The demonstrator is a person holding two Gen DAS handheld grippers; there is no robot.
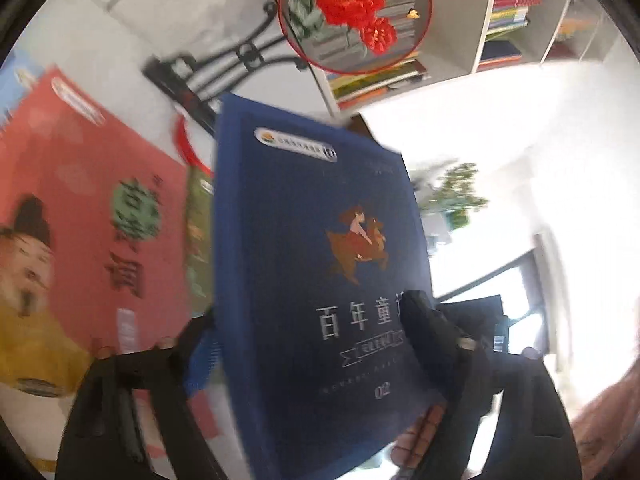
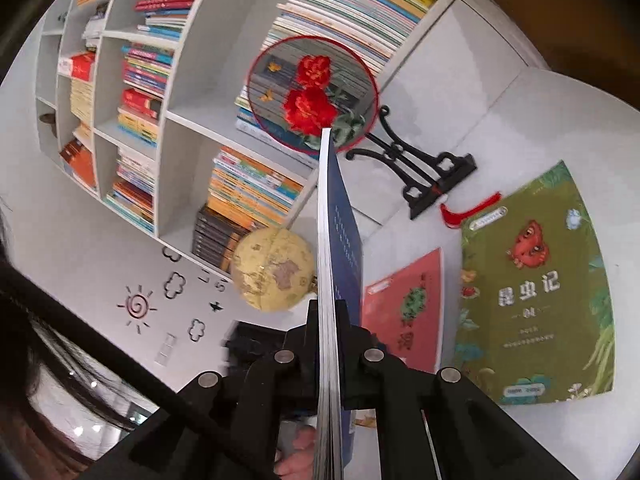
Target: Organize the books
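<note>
White tabletop (image 2: 500, 128) before the bookshelf (image 2: 168, 112): my right gripper (image 2: 330, 332) clamps the upright blue book (image 2: 340, 216), my left gripper (image 1: 304, 332) spread around it, pads not visibly pressing.

White cubby shelving (image 2: 176, 116) stands behind a pale tabletop (image 2: 500, 120), bright window glare (image 1: 500, 152) beyond.

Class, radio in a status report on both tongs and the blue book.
Right tongs shut on blue book, held edge-on. Left tongs open around it, pads not pressing. Pink book and green book flat on table. Nothing blocking.
</note>
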